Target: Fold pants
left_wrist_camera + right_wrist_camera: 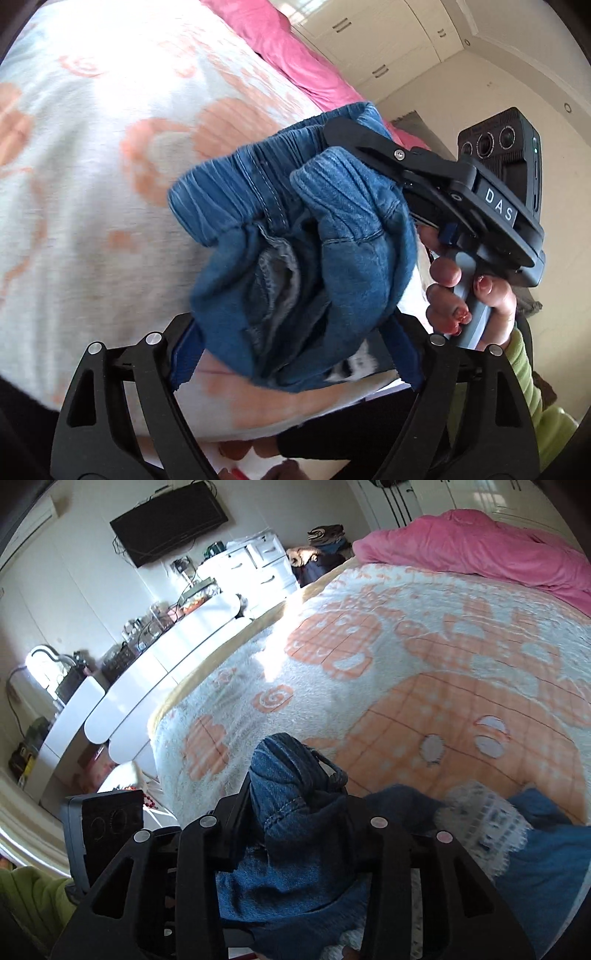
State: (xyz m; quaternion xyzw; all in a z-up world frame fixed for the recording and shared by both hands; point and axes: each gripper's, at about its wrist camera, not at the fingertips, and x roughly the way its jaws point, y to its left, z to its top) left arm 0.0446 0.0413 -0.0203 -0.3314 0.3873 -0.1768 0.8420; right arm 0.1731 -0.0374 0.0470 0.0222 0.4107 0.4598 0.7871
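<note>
Bedroom scene: pants point(291, 236), blue denim, hung bunched in the air above the bed point(424, 672), held between both my claws. My right claw point(341, 138) was clamped shut on the elastic waistband, seen from the left wrist view with my hand point(469, 295) round its handle. My left claw point(291, 354) had the fabric bundle between its fingers; jaws looked wide, so I couldn't tell if it really gripped. Bed was covered by a white blanket point(332, 657) with orange patterns, and a pink duvet point(480, 546) was piled at the far end. White dresser point(255, 565) and a long white counter point(147, 679) with clutter stood beside the bed. Black TV point(170, 520) was on the wall. Cream wardrobe doors point(388, 44) were behind the bed.
</note>
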